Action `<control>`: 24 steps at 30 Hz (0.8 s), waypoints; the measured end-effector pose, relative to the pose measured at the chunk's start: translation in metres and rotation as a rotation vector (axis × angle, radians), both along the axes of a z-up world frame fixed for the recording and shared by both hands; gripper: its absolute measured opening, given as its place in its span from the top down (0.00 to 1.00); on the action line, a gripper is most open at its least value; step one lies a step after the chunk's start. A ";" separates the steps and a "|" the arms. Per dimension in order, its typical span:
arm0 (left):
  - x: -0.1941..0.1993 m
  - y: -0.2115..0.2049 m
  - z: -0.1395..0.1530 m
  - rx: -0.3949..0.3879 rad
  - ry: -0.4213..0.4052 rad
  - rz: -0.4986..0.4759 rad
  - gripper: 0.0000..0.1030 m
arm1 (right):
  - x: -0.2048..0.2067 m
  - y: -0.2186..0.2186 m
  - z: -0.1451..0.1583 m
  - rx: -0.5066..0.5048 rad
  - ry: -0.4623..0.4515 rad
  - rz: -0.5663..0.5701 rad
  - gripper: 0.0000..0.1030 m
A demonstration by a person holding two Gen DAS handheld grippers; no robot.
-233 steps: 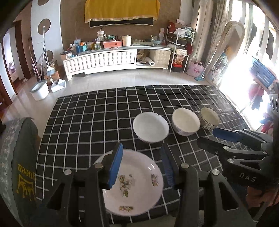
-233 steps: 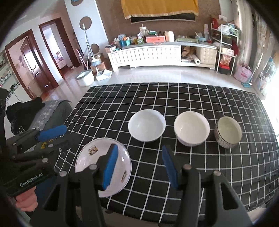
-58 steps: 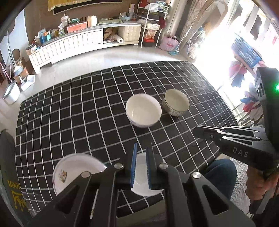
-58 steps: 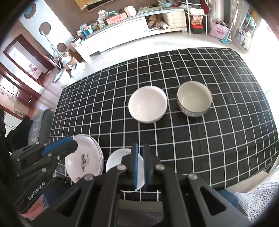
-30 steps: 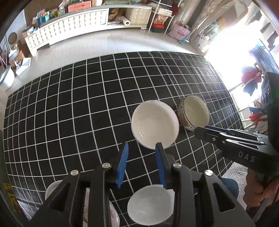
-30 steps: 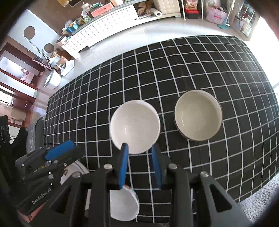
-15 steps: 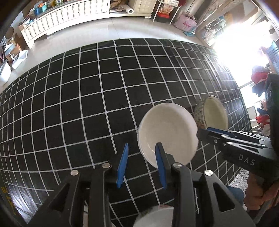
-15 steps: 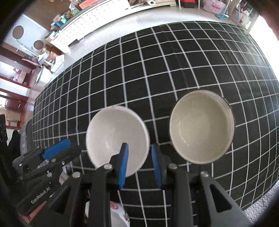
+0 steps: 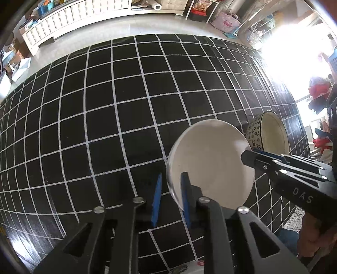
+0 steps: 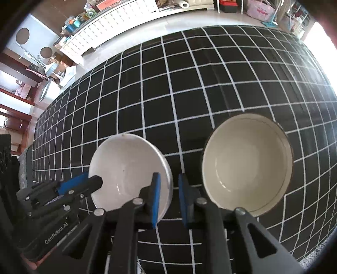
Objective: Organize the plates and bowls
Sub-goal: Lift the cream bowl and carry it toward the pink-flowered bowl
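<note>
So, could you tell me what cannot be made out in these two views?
- Left wrist view: white crockery at the bottom edge, cut off and covered by the left gripper, its jaws closing astride the plain white ceramic bowl.
- Right wrist view: most of the outer wall of the cream-lined round bowl, hidden beneath its own rim.
- Left wrist view: the window, washed out by glare.

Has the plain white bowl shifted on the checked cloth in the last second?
Cannot tell: the white bowl sits just left of the patterned bowl as before, but both cameras have come closer.

floor [image 9: 118, 31]: pale, glossy | white cabinet [image 9: 69, 14]: far wall | window glare [image 9: 294, 48]: right
</note>
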State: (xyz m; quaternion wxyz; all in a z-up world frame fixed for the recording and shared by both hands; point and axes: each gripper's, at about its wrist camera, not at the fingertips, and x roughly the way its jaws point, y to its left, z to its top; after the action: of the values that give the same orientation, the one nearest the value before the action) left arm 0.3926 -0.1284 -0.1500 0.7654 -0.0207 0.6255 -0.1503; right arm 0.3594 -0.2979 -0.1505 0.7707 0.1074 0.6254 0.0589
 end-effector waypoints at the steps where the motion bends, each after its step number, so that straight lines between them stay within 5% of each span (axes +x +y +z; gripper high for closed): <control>1: 0.000 -0.001 -0.001 0.002 -0.002 -0.003 0.89 | -0.001 0.000 -0.001 -0.004 0.000 0.006 0.82; 15: -0.007 -0.024 -0.004 0.056 -0.043 -0.051 0.92 | -0.016 -0.007 -0.004 -0.053 0.001 0.002 0.92; 24: -0.027 -0.027 0.014 0.043 -0.064 -0.057 0.92 | -0.041 -0.002 0.033 -0.072 -0.057 0.000 0.92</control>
State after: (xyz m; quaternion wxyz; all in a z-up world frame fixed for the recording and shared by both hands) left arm 0.3657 -0.1553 -0.1356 0.7808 0.0184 0.6039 -0.1591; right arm 0.3181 -0.3001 -0.1176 0.7916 0.0780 0.6048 0.0395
